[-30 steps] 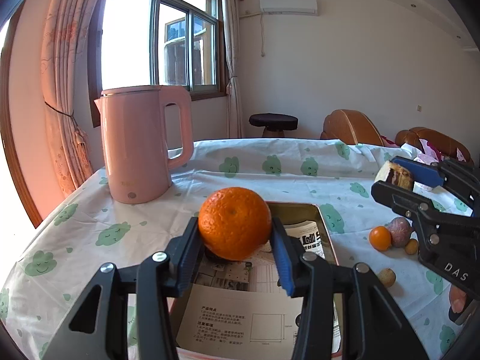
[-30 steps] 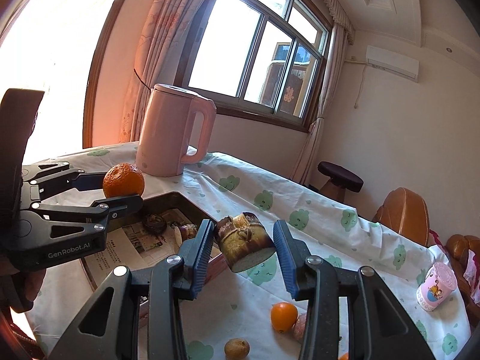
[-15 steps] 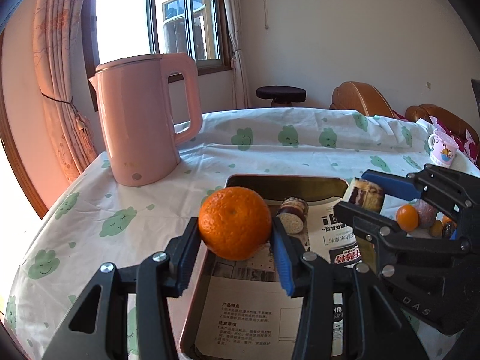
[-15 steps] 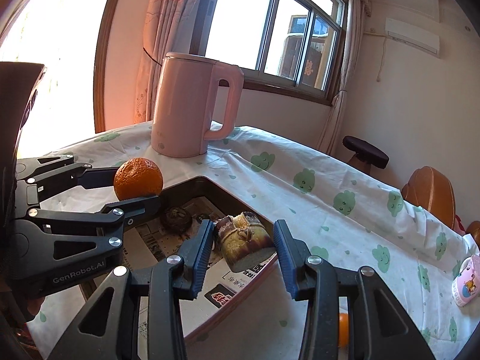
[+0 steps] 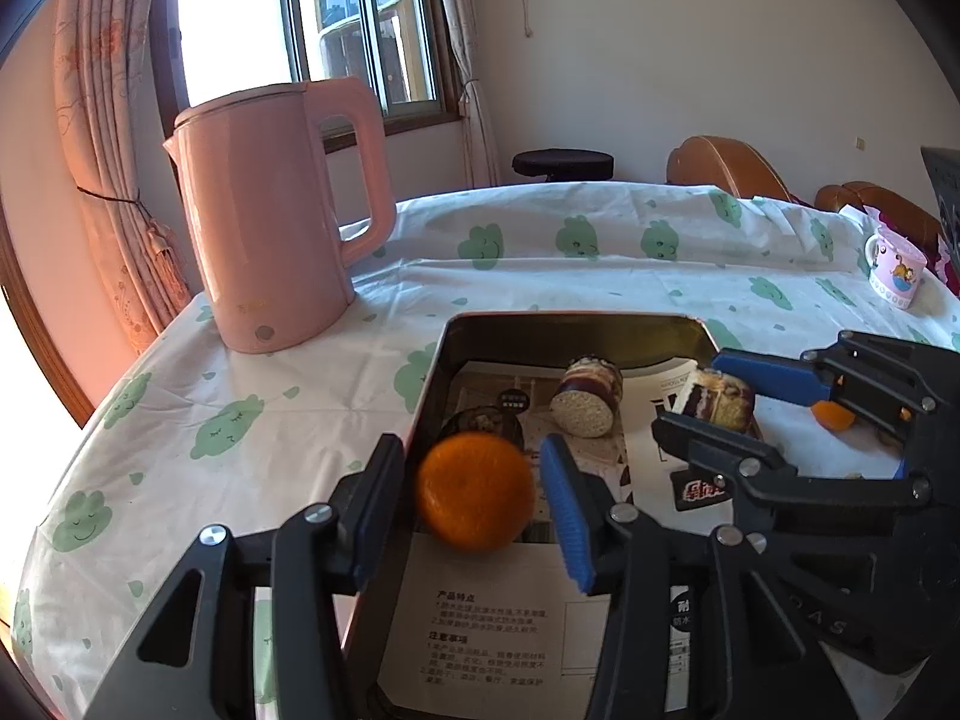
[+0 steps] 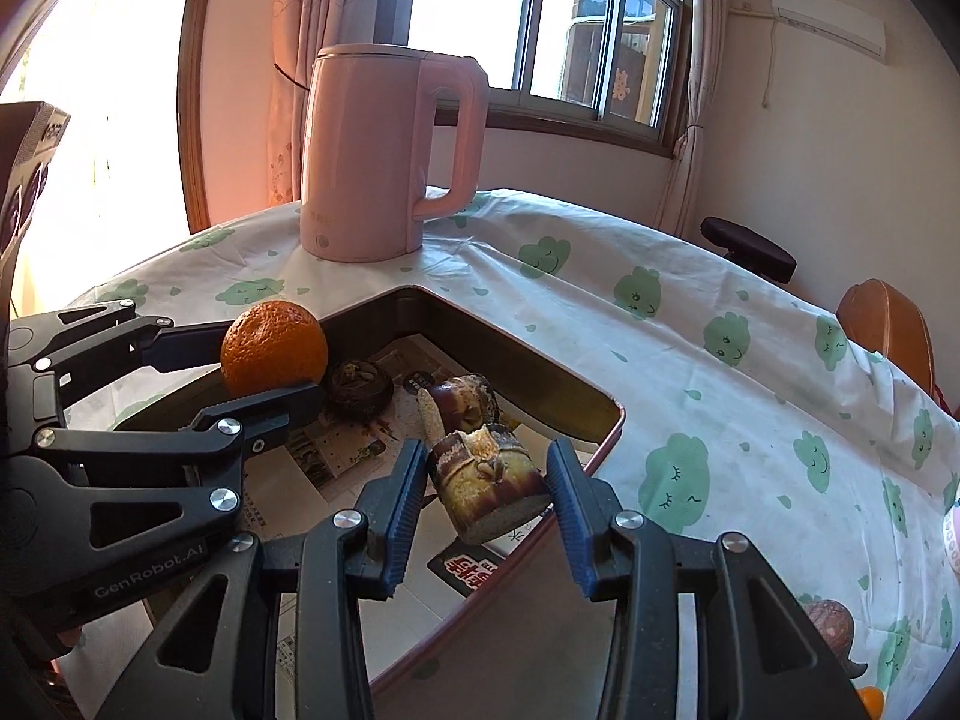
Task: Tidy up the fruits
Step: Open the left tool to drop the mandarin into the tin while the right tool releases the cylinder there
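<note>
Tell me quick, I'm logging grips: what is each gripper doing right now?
Left gripper: jaws opening, the orange between them over the tray.
Right gripper: closed on the brown sugarcane piece.

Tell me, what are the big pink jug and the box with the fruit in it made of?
The pink kettle looks like smooth plastic with a soft, satin shine and no seams; it could have metal inside, which doesn't show. The tray looks like thin metal: its dark walls gleam, its rolled rim has a coppery-pink tint. Printed paper lines its bottom.
</note>
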`<state>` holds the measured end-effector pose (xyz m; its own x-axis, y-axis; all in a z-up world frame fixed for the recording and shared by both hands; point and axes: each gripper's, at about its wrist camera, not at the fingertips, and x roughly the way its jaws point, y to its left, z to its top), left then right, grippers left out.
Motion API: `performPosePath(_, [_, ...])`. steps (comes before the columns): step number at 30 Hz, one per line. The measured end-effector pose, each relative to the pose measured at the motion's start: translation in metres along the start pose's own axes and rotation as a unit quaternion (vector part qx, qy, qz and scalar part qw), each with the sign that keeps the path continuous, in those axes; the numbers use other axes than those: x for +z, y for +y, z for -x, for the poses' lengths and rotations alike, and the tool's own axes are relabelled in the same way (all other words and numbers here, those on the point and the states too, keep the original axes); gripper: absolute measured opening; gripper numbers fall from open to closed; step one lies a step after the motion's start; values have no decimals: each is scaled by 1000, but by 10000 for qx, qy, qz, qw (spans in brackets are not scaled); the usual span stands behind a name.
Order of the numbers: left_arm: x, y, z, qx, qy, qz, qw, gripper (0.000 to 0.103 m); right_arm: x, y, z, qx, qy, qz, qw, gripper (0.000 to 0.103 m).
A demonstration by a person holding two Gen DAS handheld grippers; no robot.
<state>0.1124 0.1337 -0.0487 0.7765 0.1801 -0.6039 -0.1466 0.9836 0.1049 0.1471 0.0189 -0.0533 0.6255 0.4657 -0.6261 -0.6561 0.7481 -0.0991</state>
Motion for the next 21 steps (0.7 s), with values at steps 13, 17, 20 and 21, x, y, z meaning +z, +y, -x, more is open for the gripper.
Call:
performPosePath(13, [-2, -27, 55, -521, -731, 188, 9958, 64, -33, -38, 61, -324, -254, -257, 9988, 54])
performPosePath(17, [-5, -55, 64, -779, -816, 90, 9936, 64, -56, -68, 91, -654, -337, -490, 9961, 55])
performPosePath(20, [-7, -79, 66, -958, -811, -28, 9921, 64, -71, -91, 109, -872, -377, -704, 9930, 56])
performPosePath(21, [-8, -87, 67, -1017, -792, -73, 9916, 66, -75, -98, 113, -962, -370, -755, 9918, 56])
